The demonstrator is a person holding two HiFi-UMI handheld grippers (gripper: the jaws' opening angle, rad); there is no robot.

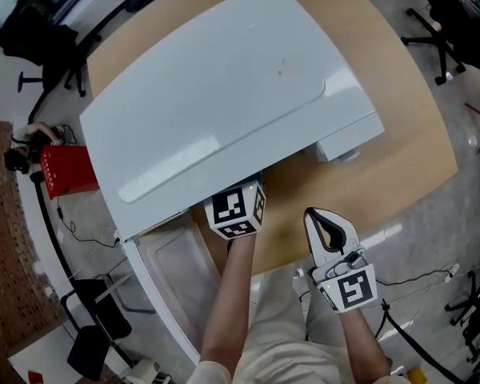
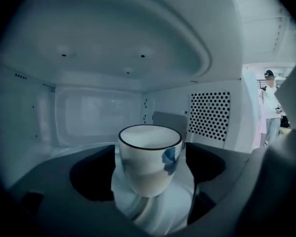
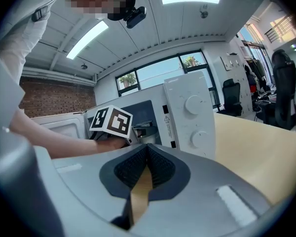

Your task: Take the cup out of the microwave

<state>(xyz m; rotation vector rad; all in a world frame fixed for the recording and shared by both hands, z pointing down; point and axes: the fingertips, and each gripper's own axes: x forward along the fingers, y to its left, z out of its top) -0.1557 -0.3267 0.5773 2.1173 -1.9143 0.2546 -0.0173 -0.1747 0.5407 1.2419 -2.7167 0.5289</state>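
Observation:
A white cup (image 2: 149, 164) with a black rim and a blue mark stands upright inside the white microwave (image 1: 224, 94). My left gripper (image 2: 150, 154) reaches into the cavity. Its jaws stand wide open, one on each side of the cup, and its dark pads (image 2: 91, 174) do not press on it. From the head view only its marker cube (image 1: 237, 209) shows, at the microwave's front; the cup is hidden there. My right gripper (image 1: 324, 222) hangs outside over the table's front edge. It is shut, with nothing between its pads (image 3: 160, 164).
The microwave door (image 1: 176, 270) hangs open at the lower left. The control panel with two knobs (image 3: 192, 117) is right of the opening. The wooden table (image 1: 400, 134) extends to the right. A red box (image 1: 64, 169) and office chairs (image 1: 456, 22) stand on the floor.

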